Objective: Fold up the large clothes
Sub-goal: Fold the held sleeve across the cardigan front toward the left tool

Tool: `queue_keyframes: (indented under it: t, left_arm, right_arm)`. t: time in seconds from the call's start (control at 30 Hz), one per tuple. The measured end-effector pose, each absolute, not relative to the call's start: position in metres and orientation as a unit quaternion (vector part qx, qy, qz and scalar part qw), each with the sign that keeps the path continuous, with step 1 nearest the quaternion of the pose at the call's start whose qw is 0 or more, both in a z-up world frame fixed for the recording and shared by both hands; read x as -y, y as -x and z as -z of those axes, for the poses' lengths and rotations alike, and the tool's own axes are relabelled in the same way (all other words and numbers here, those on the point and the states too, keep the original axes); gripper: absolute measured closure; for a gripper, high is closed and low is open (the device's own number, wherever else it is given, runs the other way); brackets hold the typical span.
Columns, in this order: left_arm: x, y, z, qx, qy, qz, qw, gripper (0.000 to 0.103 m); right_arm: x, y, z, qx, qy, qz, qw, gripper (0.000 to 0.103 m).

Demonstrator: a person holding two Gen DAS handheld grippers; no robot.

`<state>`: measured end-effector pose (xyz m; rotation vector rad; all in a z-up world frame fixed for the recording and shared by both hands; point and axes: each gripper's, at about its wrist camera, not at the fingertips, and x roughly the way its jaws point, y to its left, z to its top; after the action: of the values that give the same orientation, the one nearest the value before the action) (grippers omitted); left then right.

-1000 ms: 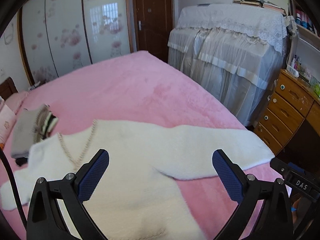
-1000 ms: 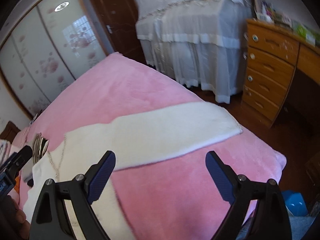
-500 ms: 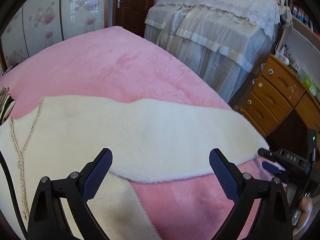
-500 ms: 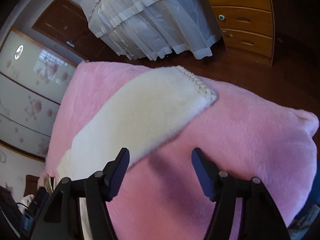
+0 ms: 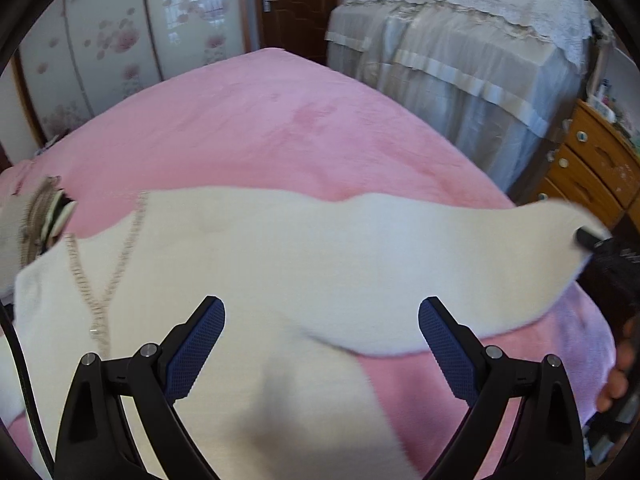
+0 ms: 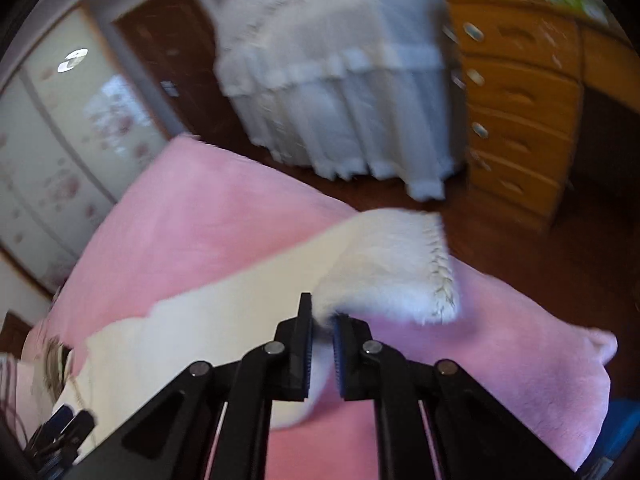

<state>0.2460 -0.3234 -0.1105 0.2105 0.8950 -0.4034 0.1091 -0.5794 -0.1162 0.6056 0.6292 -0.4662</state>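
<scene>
**a:** so where's this at? all i can make out is a big bed with a fuzzy pink blanket (image 5: 256, 120) and a large fluffy white sweater (image 5: 280, 248) spread flat across it, one sleeve stretched out toward the bed's edge by the wooden drawers.

**b:** barely started imo. the body's lying open with its beaded neckline trim showing, no fold anywhere on it. the only thing happening is at that sleeve's cuff end (image 6: 400, 268).

**a:** the right gripper (image 6: 322, 356) has it?

**b:** yep, its jaws are closing, with the edge of the sleeve near the cuff already pinched between them and lifted off the blanket.

**a:** and the left gripper (image 5: 320, 340)?

**b:** jaws wide apart, nothing in them, hovering over the sweater's body near the armpit.

**a:** so what's left is everything, really?

**b:** pretty much: both sleeves in, then the body folded over.
</scene>
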Motion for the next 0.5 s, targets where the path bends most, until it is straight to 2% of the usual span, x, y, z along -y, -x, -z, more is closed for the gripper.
queue_keyframes:
  t: [0.13, 0.23, 0.4, 0.47, 0.5]
  left_arm:
    - [0.269, -0.262, 0.102, -0.432, -0.086, 0.138, 0.887, 0.006]
    - [0.215, -0.271, 0.101, -0.442, -0.043, 0.109, 0.889, 0.006]
    - [0.128, -0.280, 0.125, -0.470, 0.035, 0.075, 0.879, 0.006]
    - [0.107, -0.283, 0.141, -0.485, 0.055, 0.077, 0.869, 0.006]
    - [0.101, -0.284, 0.150, -0.493, 0.063, 0.080, 0.864, 0.006]
  right_arm:
    - [0.506, -0.142, 0.078, -0.294, -0.227, 0.133, 0.919, 0.094]
    - [0.444, -0.171, 0.072, -0.305, -0.183, 0.063, 0.932, 0.094]
    - [0.352, -0.212, 0.110, -0.364, -0.121, -0.019, 0.923, 0.094]
    - [0.325, -0.224, 0.137, -0.405, -0.099, -0.031, 0.909, 0.091]
    - [0.314, -0.228, 0.153, -0.428, -0.088, -0.031, 0.899, 0.086]
